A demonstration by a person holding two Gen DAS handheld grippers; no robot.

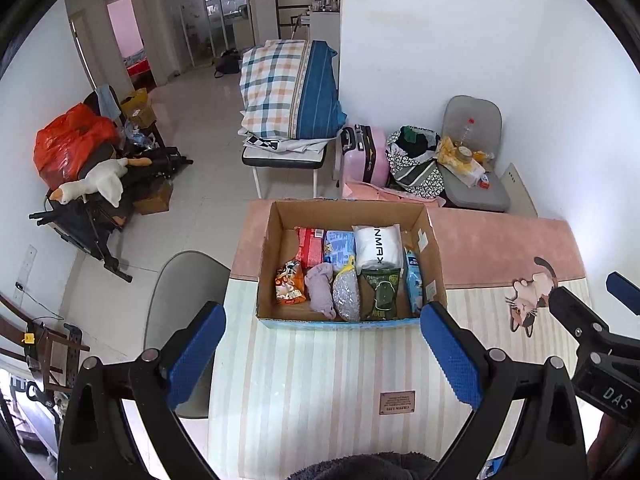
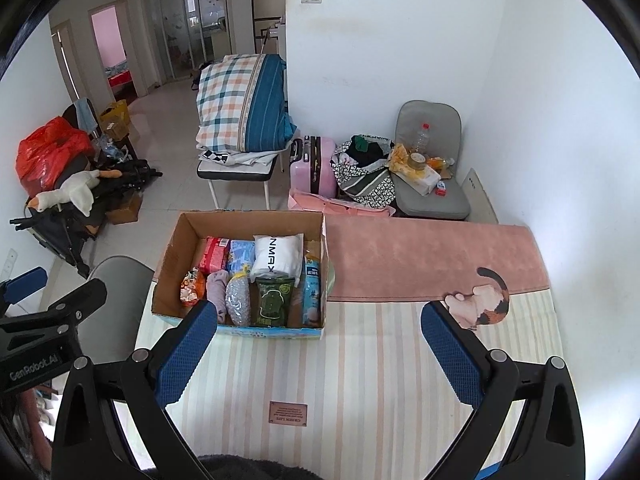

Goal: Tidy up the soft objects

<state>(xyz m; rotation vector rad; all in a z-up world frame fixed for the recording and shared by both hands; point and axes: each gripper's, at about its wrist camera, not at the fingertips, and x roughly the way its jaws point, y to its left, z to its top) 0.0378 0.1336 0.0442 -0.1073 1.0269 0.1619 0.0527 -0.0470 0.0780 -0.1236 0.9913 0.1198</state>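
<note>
An open cardboard box [image 1: 272,220] stands on a striped mat [image 1: 320,380] and also shows in the right wrist view [image 2: 180,232]. It holds several soft packs: a white pouch [image 1: 378,246], a lilac cloth roll [image 1: 322,290], a silver mesh pouch [image 1: 346,294], a dark green pack [image 1: 380,294], an orange snack bag [image 1: 289,284]. My left gripper [image 1: 322,344] is open and empty, near the box's front edge. My right gripper [image 2: 316,340] is open and empty, in front of the box and to its right.
A pink rug [image 1: 500,240] lies behind the mat, with a cat picture [image 1: 528,300] at its edge. A grey chair [image 1: 180,292] stands to the left. Behind are a bedding-laden stool [image 1: 288,96], pink suitcase [image 1: 366,152], bags, and a second grey chair [image 1: 476,184].
</note>
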